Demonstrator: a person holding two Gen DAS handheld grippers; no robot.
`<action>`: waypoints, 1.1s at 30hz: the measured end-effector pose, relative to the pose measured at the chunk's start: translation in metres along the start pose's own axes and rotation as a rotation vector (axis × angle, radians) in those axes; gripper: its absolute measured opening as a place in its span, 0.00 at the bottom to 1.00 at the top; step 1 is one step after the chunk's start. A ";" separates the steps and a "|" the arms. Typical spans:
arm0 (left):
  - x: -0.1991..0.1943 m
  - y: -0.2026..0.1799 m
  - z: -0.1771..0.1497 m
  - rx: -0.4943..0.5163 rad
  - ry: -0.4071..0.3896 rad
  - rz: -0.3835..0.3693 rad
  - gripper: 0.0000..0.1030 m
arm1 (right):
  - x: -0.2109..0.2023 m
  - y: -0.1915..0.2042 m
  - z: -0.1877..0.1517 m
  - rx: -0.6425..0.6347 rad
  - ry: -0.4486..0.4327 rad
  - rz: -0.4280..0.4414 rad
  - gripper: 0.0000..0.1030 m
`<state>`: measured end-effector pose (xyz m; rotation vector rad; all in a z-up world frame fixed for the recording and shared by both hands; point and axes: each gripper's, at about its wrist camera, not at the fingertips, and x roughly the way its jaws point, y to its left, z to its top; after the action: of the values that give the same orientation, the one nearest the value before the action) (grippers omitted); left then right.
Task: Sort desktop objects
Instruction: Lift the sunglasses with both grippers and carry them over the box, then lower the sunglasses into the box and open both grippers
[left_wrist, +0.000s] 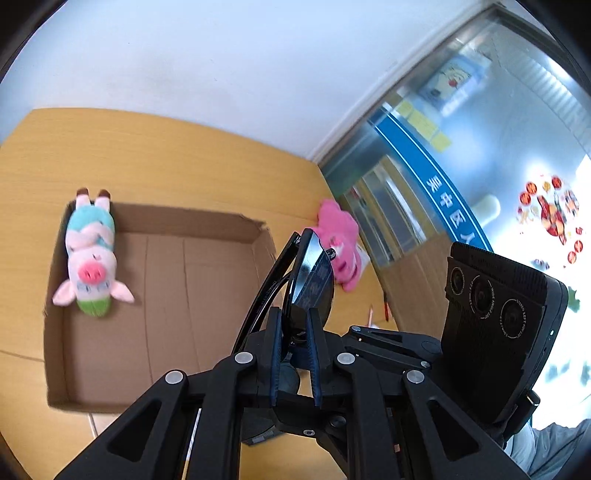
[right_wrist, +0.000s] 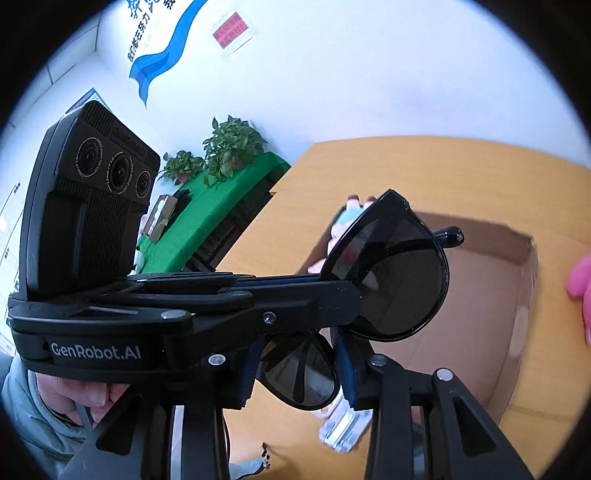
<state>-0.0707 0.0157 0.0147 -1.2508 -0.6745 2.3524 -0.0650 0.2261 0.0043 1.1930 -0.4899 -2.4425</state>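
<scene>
Black sunglasses (left_wrist: 308, 280) are clamped edge-on in my left gripper (left_wrist: 295, 334), held above the wooden desk (left_wrist: 166, 162). In the right wrist view the sunglasses (right_wrist: 399, 280) hang in front of me, with the left gripper's fingers (right_wrist: 295, 291) closed on them from the left. One lens sits between my right gripper's blue pads (right_wrist: 345, 369), which stand apart around it. A shallow cardboard box (left_wrist: 184, 295) lies below, with a pig plush (left_wrist: 90, 258) in its far left corner. A pink plush (left_wrist: 341, 243) lies on the desk right of the box.
A small clear packet (right_wrist: 345, 424) lies on the desk under my right gripper. Pens (left_wrist: 384, 310) lie near the desk's right edge by a glass partition (left_wrist: 461, 166). A green-covered table with plants (right_wrist: 221, 184) stands beyond the desk.
</scene>
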 end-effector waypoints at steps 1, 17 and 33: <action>0.002 0.007 0.008 -0.006 0.000 0.000 0.11 | 0.007 -0.003 0.010 -0.001 0.011 0.002 0.35; 0.113 0.143 0.067 -0.254 0.088 -0.003 0.11 | 0.147 -0.096 0.066 0.040 0.300 0.070 0.34; 0.234 0.236 0.069 -0.401 0.187 0.097 0.10 | 0.277 -0.200 0.066 0.135 0.495 0.083 0.33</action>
<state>-0.2789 -0.0638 -0.2418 -1.6811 -1.0804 2.2036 -0.3112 0.2774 -0.2354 1.7250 -0.5427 -1.9685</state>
